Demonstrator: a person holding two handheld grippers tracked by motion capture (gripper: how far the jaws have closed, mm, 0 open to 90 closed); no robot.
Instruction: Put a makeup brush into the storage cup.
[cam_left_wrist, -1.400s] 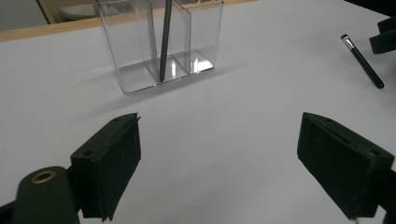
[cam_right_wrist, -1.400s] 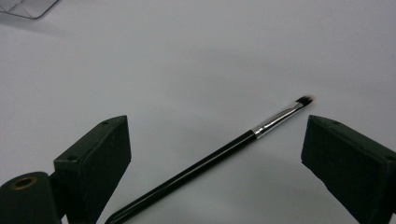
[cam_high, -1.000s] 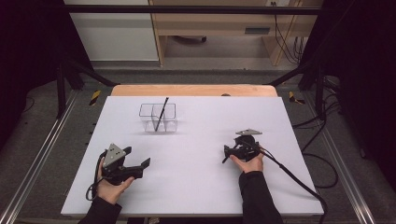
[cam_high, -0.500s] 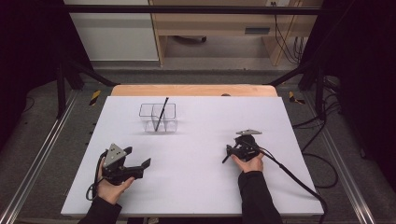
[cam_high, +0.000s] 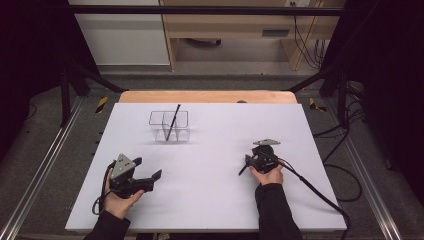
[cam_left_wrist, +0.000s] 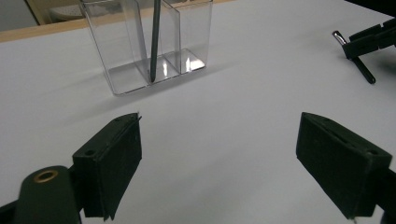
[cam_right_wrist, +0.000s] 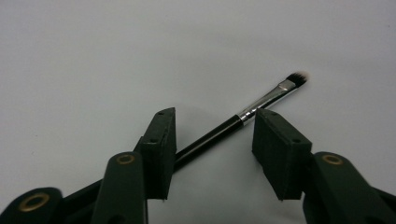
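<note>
The right hand-held gripper (cam_right_wrist: 212, 140) sits low over the right half of the white desk (cam_high: 210, 200), with a small makeup brush (cam_right_wrist: 243, 116) lying on the desk between its jaws. The jaws have just been closing and now stand partly open. The left pad is at or very near the black handle; the right pad stands just clear of the silver ferrule. Firm contact cannot be confirmed. The bristle tip points away from the gripper, beyond the jaws.

The left hand-held gripper (cam_left_wrist: 233, 158) rests near the front left of the desk, jaws wide apart with nothing between them.

A clear two-compartment holder (cam_high: 170, 126) stands toward the back of the desk, left of centre. A dark slim brush (cam_high: 172, 121) leans in it, its lower end near the divider.
</note>
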